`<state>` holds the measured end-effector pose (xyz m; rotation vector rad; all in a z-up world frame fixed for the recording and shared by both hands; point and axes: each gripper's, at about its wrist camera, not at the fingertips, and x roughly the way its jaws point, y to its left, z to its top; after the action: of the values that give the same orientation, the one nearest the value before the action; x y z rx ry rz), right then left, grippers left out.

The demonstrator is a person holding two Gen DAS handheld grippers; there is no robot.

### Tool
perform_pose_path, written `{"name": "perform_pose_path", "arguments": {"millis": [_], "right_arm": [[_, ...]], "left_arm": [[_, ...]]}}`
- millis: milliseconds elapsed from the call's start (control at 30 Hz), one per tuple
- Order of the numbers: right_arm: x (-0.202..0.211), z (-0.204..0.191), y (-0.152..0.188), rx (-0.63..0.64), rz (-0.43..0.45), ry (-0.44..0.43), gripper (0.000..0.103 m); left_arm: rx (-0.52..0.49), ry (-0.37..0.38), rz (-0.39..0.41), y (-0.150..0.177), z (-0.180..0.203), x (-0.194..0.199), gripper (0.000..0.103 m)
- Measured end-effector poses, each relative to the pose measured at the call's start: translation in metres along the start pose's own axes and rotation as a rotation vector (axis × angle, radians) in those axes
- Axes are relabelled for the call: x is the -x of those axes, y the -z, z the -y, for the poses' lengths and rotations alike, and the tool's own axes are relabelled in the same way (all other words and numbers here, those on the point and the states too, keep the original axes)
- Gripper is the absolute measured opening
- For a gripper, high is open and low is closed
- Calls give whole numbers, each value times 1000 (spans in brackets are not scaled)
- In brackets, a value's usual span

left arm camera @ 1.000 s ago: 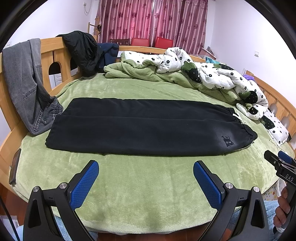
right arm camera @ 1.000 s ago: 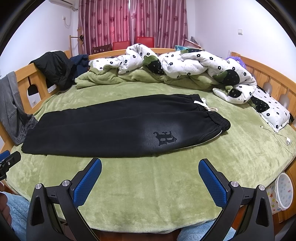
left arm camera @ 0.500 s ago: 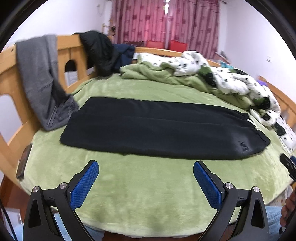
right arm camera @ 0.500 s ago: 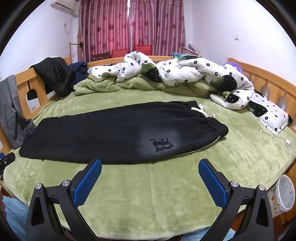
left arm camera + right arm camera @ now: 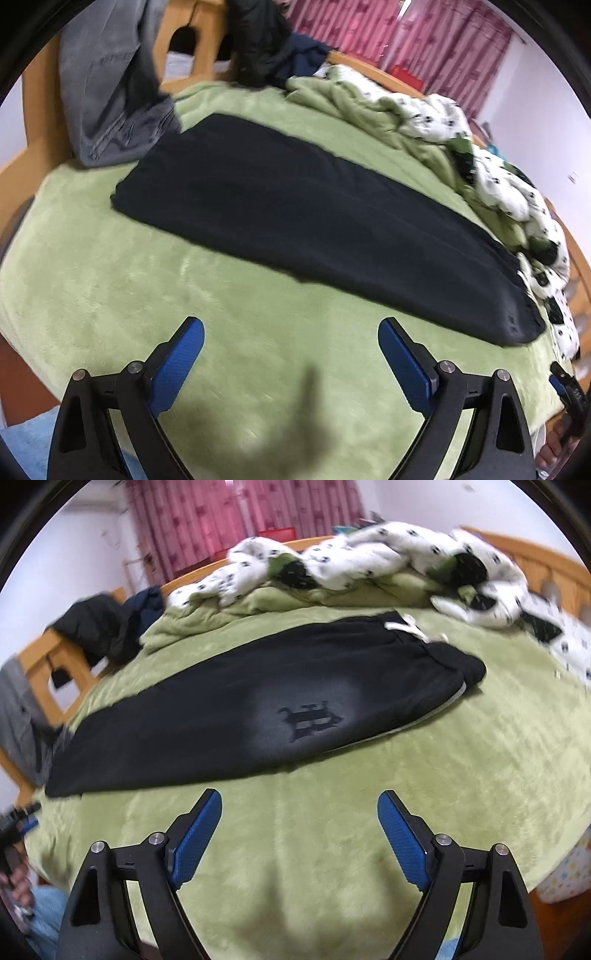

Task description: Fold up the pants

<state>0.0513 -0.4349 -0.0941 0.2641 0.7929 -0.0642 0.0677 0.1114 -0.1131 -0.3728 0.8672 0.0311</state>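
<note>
The long black soft pants (image 5: 317, 225) lie flat on the fuzzy green bed cover (image 5: 110, 295), folded leg on leg already, I think. Their long way runs left to right across the bed. The waist w/ the white string (image 5: 410, 624) points right. The leg ends point left, twd the grey jeans (image 5: 107, 92) hung on the wood bed frame (image 5: 29, 110).

The left gripper (image 5: 291, 354) is spread wide & holds nothing. It hangs over bare green cover, and the pants are a bit farther in and apart from it. The leg ends are far-left of its blue pads (image 5: 181, 354).

The right gripper (image 5: 299, 830) is spread wide too, nothing in it. The near edge of the pants is just past its tips, not touching. The dark letter mark (image 5: 310, 720) is straight ahead, and the waist is off to the far right.

So each hand has its own end: left is nearer the leg ends, right is nearer the waist. The next fold prob. goes along the long way, one end over to the other. Pics are blurry, so small bits are hard to see.

A messy white blanket w/ black flowers (image 5: 369, 554) is piled at the far side.
</note>
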Motion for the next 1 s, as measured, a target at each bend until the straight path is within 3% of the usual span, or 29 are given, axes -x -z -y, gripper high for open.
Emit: {"name": "perform_pose_path", "arguments": {"millis": [233,467,533,600,700,767,867,1000], "right_arm": [[-44,58,-24,-282,-77,-42,79],[-107,63,-66,-314,-105,-32,78],[-124,67,-64,-357,-140,-46,69],[-141,71,-55,-410,-168,-55,56],[-148,75,-49,-440,-133,-40,31],[-146,75,-53,-435,-135,-49,23],[-133,65,-66,-377,-91,-56,18],[-117,47,-88,-269,-60,-41,17]], "left_arm": [[152,80,-37,-11,-34,-44,90],[268,128,-35,-37,-47,-81,80],[313,133,-12,-40,-49,-88,78],[311,108,5,-44,-45,-95,71],[289,36,4,-48,-40,-98,42],[282,23,-7,-50,-41,-97,12],[277,37,-1,-58,-41,-84,11],[183,52,54,-79,-24,-51,11]]}}
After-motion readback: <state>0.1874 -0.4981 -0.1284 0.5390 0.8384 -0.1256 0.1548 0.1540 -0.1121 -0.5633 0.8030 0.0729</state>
